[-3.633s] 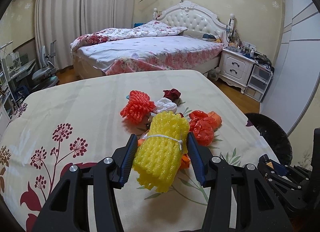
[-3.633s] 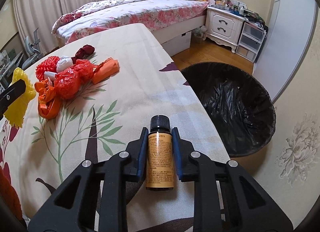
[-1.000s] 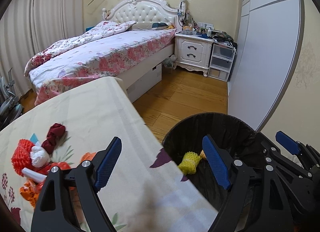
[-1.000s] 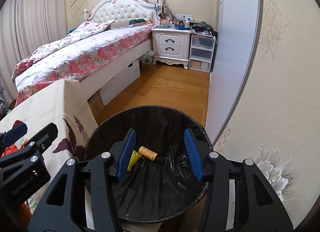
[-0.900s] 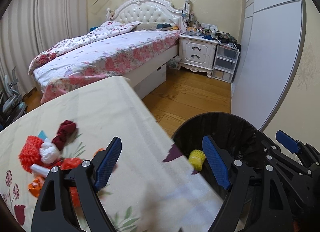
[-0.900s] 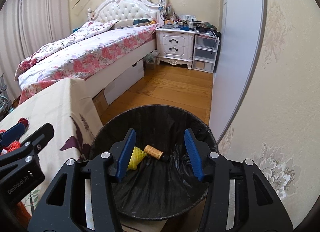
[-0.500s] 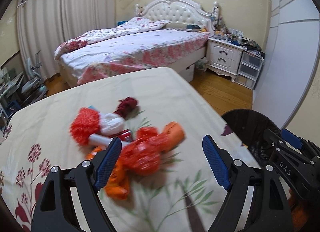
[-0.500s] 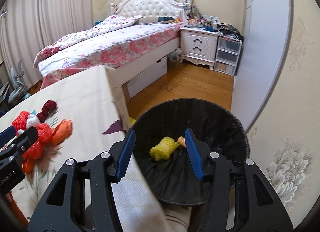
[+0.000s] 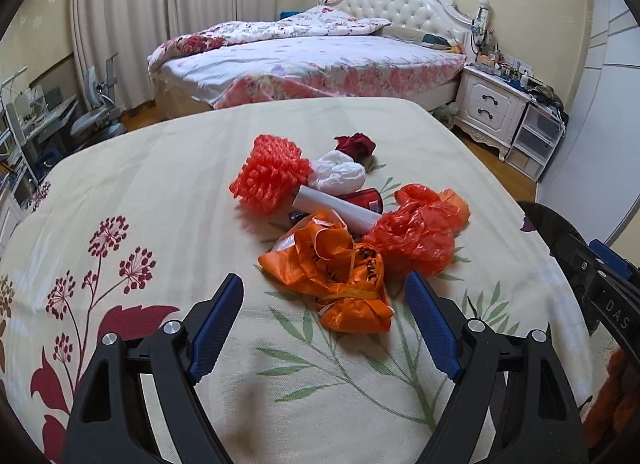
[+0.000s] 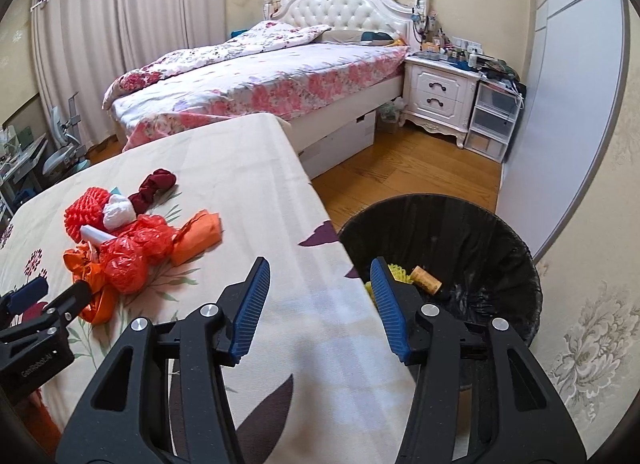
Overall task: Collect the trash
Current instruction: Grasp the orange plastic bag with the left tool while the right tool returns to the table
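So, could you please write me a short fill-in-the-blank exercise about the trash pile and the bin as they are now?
1. The yellow foam net lies inside the black ____.
2. Both the left claw and the right claw are open and hold ____.
3. The crumpled bag nearest the left claw is ____ in colour.
4. The white tube lies on the ____ with the other trash.

Missing words: bin; nothing; orange; table

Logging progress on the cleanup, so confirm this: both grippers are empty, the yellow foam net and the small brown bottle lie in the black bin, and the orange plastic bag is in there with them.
Wrong on the bag. The left wrist view shows the orange plastic bag on the table, just ahead of the left gripper fingers. The rest holds: in the right wrist view the yellow foam net and small brown bottle lie in the black bin, and the right gripper is empty.
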A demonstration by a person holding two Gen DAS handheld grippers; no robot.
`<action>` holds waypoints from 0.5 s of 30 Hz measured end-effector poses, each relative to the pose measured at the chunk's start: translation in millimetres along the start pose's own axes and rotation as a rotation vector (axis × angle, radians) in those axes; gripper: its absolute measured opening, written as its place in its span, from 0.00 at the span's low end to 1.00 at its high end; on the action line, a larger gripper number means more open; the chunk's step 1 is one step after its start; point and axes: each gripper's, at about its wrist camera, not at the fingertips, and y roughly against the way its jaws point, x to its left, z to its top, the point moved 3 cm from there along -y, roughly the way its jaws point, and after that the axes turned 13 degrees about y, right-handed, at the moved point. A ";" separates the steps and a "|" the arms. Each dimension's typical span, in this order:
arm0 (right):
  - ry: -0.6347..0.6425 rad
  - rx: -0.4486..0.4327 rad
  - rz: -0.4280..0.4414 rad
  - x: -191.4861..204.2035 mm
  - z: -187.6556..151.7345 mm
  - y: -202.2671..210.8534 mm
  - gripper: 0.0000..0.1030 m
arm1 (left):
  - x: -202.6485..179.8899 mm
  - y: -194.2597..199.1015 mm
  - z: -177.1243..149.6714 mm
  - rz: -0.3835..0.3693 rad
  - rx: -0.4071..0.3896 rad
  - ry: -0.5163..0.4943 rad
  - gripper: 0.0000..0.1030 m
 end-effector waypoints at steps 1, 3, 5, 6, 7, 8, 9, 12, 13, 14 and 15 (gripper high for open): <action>0.003 0.001 0.002 1.6 0.2 -0.2 0.50 | 0.3 -1.5 0.2 0.003 0.001 0.000 0.78; 0.007 0.002 0.006 5.6 0.3 -0.6 0.50 | 1.7 -3.7 0.9 0.005 0.002 0.000 0.78; 0.009 0.004 0.011 7.4 -0.3 -0.7 0.50 | 4.7 -6.7 2.7 0.004 0.004 0.001 0.78; 0.011 0.005 0.013 8.3 -0.2 -0.9 0.50 | 4.7 -8.1 2.9 0.002 0.008 0.000 0.78; 0.012 0.005 0.015 9.1 0.1 -1.2 0.50 | 7.0 -8.8 2.1 -0.002 0.012 -0.003 0.72; 0.014 0.006 0.016 10.1 0.5 -1.3 0.50 | 7.8 -10.4 2.2 -0.004 0.017 -0.006 0.69; 0.016 0.006 0.018 10.9 0.7 -1.6 0.50 | 8.2 -11.9 1.1 -0.007 0.025 -0.010 0.64; 0.021 0.008 0.025 13.7 1.6 -3.1 0.50 | 10.9 -11.5 -2.6 -0.048 0.040 -0.003 0.54; 0.023 0.010 0.028 15.1 2.0 -3.6 0.50 | 11.5 -10.6 -3.4 -0.052 0.037 -0.008 0.49; 0.026 0.011 0.031 16.3 1.9 -3.7 0.50 | 11.1 -9.5 -4.3 -0.056 0.033 -0.017 0.45; 0.028 0.011 0.034 18.2 2.7 -4.0 0.50 | 11.0 -7.3 -5.4 -0.070 0.030 -0.027 0.39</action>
